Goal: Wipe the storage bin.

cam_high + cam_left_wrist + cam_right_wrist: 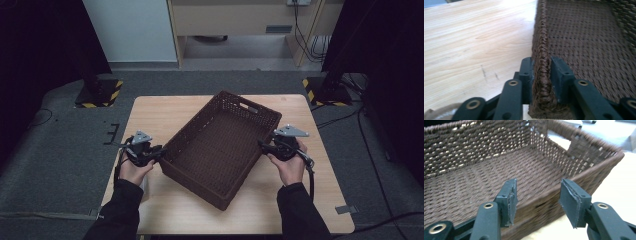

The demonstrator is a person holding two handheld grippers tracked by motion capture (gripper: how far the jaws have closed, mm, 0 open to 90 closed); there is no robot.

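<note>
A dark brown woven basket (220, 145) lies empty and turned at an angle on the light wooden table (165, 112). My left gripper (161, 151) is at the basket's left rim. In the left gripper view the gripper (542, 65) is shut on that braided rim (543, 50), one jaw inside the wall and one outside. My right gripper (262, 145) is at the basket's right side. In the right gripper view the gripper (537, 195) stands open, its pads apart on either side of the rim (554, 187) without pressing it.
The basket's far end wall has a handle cut-out (248, 106). Bare tabletop runs along the front edge (260, 210) and the back left. On the floor beyond stand two black posts on striped bases (100, 92) (325, 90), with cables (345, 120) at the right.
</note>
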